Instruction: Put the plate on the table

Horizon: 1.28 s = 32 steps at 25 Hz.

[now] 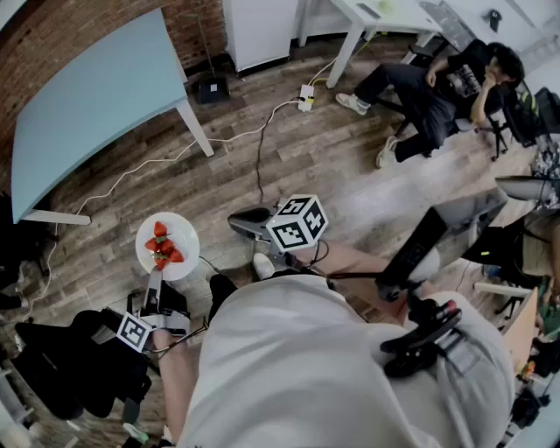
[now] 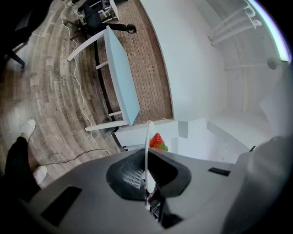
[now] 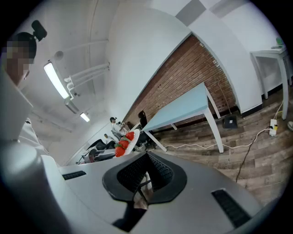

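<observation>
A white plate (image 1: 166, 246) with a few strawberries (image 1: 164, 245) hangs over the wood floor at the left of the head view. My left gripper (image 1: 156, 282) is shut on the plate's near rim. In the left gripper view the plate (image 2: 148, 137) stands edge-on between the jaws of that gripper (image 2: 146, 176), with a strawberry (image 2: 157, 140) behind it. The light blue table (image 1: 87, 96) is at the far left, apart from the plate. My right gripper (image 1: 248, 223) is at the middle, shut and holding nothing. The right gripper view shows its jaws (image 3: 143, 180) together, with the plate (image 3: 127, 142) and the table (image 3: 183, 109) beyond.
A person sits on a chair (image 1: 437, 83) at the far right. A power strip (image 1: 305, 96) and white cables lie on the floor near a black box (image 1: 212, 88). A white table (image 1: 385, 17) stands at the back. Dark bags (image 1: 61, 359) lie at the lower left.
</observation>
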Each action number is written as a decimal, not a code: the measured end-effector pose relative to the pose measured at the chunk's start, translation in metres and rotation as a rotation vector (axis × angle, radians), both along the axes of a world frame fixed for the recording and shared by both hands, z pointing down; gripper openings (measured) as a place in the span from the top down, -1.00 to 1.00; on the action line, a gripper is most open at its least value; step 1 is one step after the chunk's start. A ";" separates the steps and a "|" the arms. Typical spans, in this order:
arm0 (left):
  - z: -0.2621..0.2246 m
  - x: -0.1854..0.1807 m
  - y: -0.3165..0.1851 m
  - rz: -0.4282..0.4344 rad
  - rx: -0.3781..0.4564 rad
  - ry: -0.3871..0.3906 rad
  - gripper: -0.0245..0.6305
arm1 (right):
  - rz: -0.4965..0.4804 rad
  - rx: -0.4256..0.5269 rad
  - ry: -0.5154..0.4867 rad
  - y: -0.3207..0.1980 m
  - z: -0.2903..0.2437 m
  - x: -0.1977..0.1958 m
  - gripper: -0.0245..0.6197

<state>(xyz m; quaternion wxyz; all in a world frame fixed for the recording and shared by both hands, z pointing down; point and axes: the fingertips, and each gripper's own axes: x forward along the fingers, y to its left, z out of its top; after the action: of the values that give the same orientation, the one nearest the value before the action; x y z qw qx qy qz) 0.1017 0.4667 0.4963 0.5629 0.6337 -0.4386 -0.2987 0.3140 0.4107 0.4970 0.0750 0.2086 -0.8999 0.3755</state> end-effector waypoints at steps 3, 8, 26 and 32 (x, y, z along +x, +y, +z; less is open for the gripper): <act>0.001 0.001 0.003 -0.007 -0.007 -0.005 0.90 | -0.008 -0.001 0.002 0.001 0.001 0.000 0.90; -0.006 0.005 0.003 -0.001 0.014 -0.043 0.90 | -0.069 0.017 0.020 0.007 -0.002 0.002 0.90; -0.016 -0.007 -0.054 -0.005 -0.055 0.024 0.90 | -0.093 0.166 0.181 -0.033 0.000 -0.003 0.83; -0.006 -0.037 -0.057 -0.046 -0.097 0.025 0.90 | -0.140 0.211 0.205 -0.052 0.001 -0.042 0.83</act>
<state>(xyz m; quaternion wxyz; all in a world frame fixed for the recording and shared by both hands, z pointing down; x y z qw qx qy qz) 0.0642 0.4092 0.4907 0.5913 0.5918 -0.4598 -0.2979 0.2722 0.3589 0.4981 0.1699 0.1892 -0.9344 0.2493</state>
